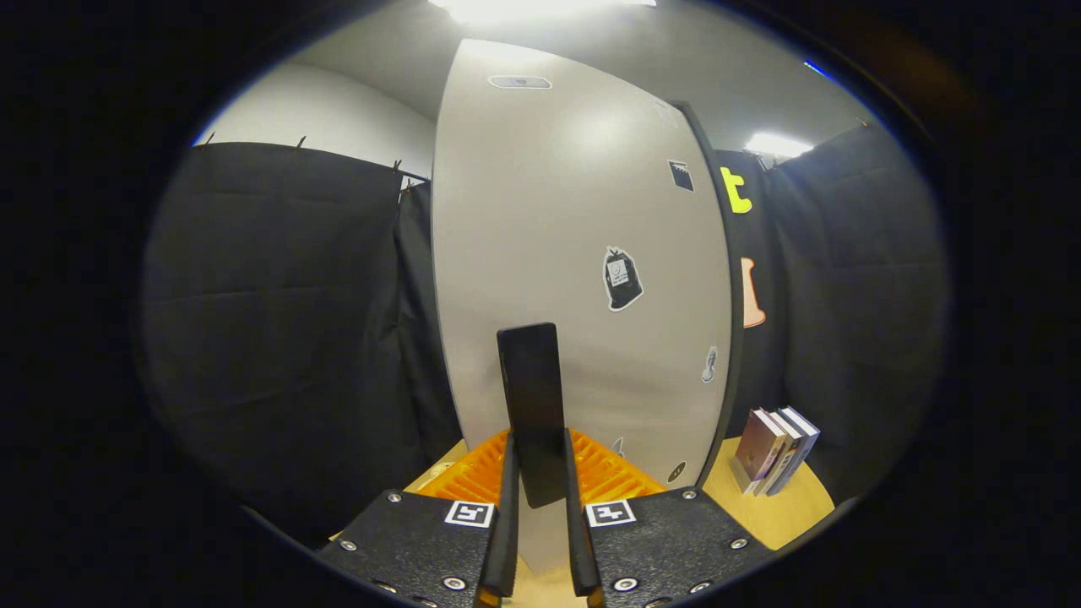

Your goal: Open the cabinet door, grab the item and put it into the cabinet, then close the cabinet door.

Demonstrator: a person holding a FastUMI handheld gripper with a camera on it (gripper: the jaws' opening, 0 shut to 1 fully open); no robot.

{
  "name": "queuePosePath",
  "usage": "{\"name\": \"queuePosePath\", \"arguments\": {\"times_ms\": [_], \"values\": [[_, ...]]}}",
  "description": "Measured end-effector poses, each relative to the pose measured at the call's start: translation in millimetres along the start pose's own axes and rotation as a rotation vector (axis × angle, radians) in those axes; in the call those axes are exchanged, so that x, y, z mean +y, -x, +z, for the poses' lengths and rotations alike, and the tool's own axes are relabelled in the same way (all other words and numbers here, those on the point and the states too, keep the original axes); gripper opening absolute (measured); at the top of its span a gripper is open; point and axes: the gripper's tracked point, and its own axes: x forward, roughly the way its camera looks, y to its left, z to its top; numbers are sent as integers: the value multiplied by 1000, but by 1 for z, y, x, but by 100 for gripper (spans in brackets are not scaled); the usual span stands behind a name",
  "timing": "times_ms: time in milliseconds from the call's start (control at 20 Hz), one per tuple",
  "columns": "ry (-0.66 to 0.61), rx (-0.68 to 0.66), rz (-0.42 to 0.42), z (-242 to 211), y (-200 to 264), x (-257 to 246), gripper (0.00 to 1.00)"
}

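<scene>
The gripper (540, 494) is clamped on a flat dark slab (532, 405), which stands upright between the fingers and rises well above their tips; it may be a phone, though the view is too dim to be sure. Just beyond it stands the pale cabinet door (574, 253), which carries several stickers (622, 279). An orange ribbed rack (604, 473) lies on the wooden table (777, 515) at the door's foot. A few books (773, 447) lean together on the table, right of the door
</scene>
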Motion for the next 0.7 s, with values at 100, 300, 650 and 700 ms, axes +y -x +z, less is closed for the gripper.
{"name": "queuePosePath", "arguments": {"times_ms": [100, 300, 650, 700], "values": [[-16, -5, -6, 1, 5, -4, 25], [-3, -19, -50, 1, 13, -13, 25], [18, -32, -138, 3, 28, -39, 24], [25, -33, -150, 3, 29, -44, 24]]}}
